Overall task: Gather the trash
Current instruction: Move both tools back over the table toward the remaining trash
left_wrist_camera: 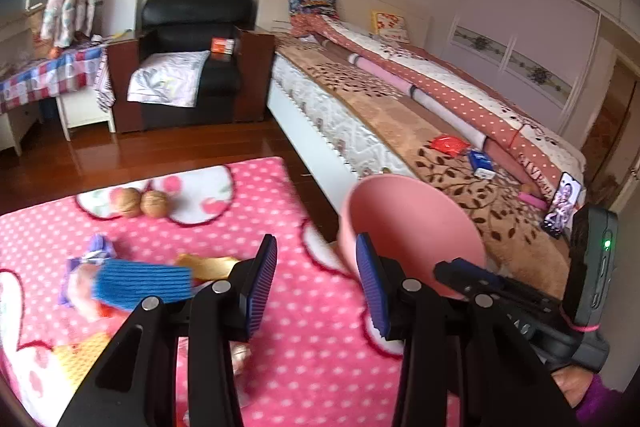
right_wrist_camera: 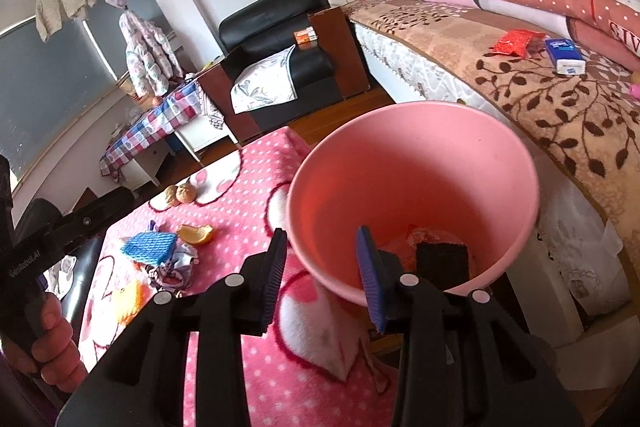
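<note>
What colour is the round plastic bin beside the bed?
Pink; the round plastic bin shows best in the right wrist view.

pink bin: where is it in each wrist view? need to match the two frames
Left wrist: pink bin sits right of centre, behind the left gripper's right finger, in front of the bed.
Right wrist: the bin fills the centre, open mouth toward the camera, trash in the bottom; the right gripper's fingers straddle its near rim.
Shared landmark: two walnuts on the pink dotted blanket, left of the bin in both views.
</note>
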### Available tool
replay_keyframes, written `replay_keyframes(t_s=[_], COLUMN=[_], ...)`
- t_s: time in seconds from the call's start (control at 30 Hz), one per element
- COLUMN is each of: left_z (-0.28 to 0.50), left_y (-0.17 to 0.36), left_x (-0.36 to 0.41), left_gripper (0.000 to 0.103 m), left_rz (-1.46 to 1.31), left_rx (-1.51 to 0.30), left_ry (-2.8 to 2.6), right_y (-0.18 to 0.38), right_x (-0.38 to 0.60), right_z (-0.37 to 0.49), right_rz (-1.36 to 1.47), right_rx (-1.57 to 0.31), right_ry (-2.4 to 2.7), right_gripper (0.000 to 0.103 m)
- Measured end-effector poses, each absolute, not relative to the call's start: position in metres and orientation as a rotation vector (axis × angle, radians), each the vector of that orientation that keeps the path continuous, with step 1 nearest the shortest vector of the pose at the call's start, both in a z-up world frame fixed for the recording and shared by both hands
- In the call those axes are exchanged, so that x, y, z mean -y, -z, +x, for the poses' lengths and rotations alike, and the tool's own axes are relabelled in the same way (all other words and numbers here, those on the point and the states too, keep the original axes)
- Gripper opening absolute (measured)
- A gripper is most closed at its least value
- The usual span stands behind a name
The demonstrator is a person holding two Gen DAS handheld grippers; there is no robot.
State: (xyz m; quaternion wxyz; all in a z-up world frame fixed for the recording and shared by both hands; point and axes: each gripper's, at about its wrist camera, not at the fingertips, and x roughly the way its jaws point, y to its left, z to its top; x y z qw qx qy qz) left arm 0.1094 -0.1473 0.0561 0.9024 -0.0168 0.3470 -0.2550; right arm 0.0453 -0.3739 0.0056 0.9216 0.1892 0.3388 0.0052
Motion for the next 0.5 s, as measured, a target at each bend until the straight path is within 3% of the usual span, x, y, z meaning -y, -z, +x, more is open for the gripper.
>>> replay_keyframes(t_s=[0.5], left_z=[0.093], left_y=[-0.051], left_x=[0.056], left_gripper=[0.041], left_rz=[-0.065], left_rx=[-0.707], left_ry=[0.330], right_y=[-0.008], right_x=[0.333], right_z=[0.046], right_rz=[0.343], right_rx=[-0.716], right_ry=[-0.092], right_gripper=[0.037])
